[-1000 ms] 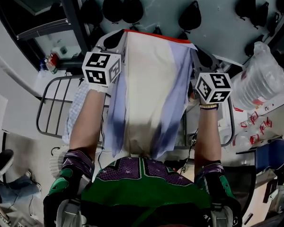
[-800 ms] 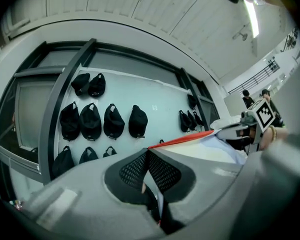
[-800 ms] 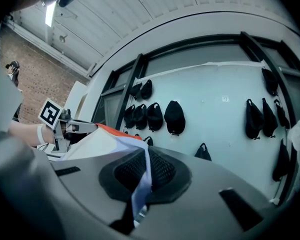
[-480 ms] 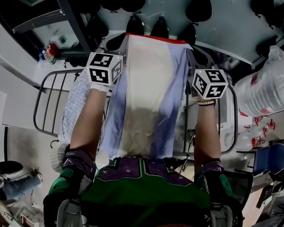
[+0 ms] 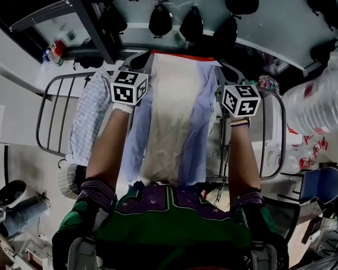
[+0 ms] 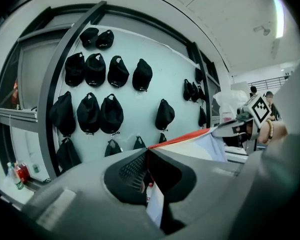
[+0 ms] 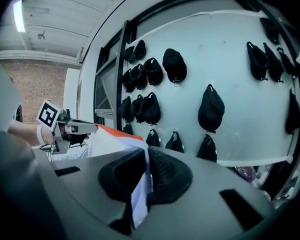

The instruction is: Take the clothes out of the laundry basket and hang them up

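Left gripper (image 6: pixel 148 155): fingers pressed together on the garment's (image 5: pixel 172 128) orange-red top edge, a flap of white cloth hanging down between them.
Right gripper (image 7: pixel 146 156): fingers pinching the same garment at its other top corner, light blue cloth trailing below the grip.
Garment: held up in the air, stretched flat between the two grippers; cream down the middle, light blue at both sides, a thin orange-red band along the top; lower end hanging close in front of the person's body.
Arms: both raised and roughly parallel, one on each side of the cloth, bare at the forearm, purple and green sleeves nearer the shoulder.
Drying rack (image 5: pixel 67 76): grey metal rails, seen below and behind the held garment.
Checked shirt (image 5: pixel 87 117): blue and white, draped over the rack's left side, just beside the left forearm.
Black caps (image 5: pixel 160 20): hung in rows on the pale wall ahead of both grippers.
Plastic bag (image 5: pixel 318 103): clear, crumpled, off to the right.
Blue chair (image 5: pixel 321 184): lower right, apart from the rack.
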